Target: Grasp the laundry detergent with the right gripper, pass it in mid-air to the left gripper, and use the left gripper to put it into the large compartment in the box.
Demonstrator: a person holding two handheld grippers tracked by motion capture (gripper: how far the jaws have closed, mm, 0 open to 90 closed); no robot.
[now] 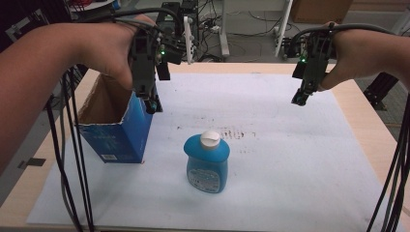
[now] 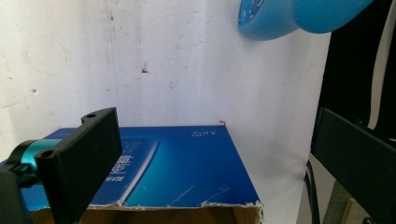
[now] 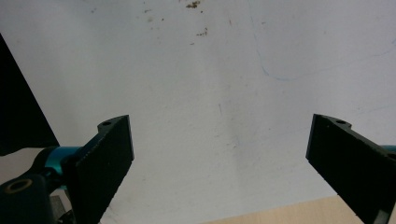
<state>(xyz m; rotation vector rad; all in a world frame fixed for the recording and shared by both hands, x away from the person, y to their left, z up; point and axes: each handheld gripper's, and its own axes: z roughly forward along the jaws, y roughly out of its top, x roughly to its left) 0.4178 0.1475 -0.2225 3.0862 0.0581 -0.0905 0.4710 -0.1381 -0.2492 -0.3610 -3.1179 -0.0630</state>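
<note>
The left claw [image 1: 151, 104] hangs with its tips at the top edge of an open blue carton [image 1: 118, 130], near the left side of the table [image 1: 360, 116]. In the left gripper view its jaws stand spread, one over the carton's blue wall and one beyond the corner, with nothing pinched between them.

Toward the person and to the right stands a blue bottle [image 1: 208, 164] with a white cap [image 1: 210, 138], upright on the white sheet [image 1: 290, 159] and just beside the carton, not touching it.

The right claw [image 1: 300, 98] hovers well apart, far right, jaws released and empty over bare sheet.

By this layout the left hand is much nearer the bottle, whose long axis runs straight up.
</note>
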